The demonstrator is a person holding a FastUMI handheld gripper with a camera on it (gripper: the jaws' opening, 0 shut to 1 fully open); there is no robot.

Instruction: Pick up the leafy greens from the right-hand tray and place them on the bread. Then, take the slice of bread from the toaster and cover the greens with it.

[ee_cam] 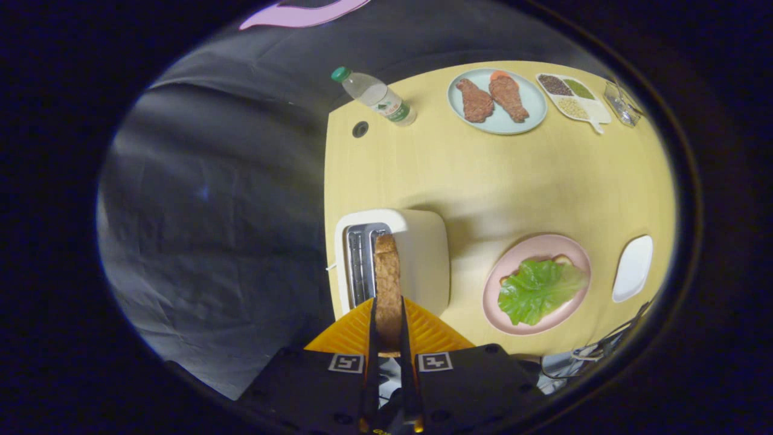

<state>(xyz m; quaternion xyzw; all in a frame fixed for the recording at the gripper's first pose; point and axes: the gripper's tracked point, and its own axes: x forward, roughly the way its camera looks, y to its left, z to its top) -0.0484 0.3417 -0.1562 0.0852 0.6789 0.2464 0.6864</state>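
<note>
My gripper [387,329] looks straight down and is shut on a slice of toasted bread [387,284], held on edge between both fingers. The slice hangs above the slots of the white toaster [423,260]; whether its lower end is still in the slot is hidden. To the right of the toaster stands a pink plate [501,284]. On it lies a green lettuce leaf [537,290] that covers another slice of bread [563,260], of which only a corner shows. A white tray [633,268] sits to the right of the plate.
At the far side of the yellow table [483,181] are a plastic water bottle [377,96], a pale blue plate [531,99] with two pieces of meat, a divided dish [574,99] of grains and a small clear container [622,104]. The table's left edge runs beside the toaster.
</note>
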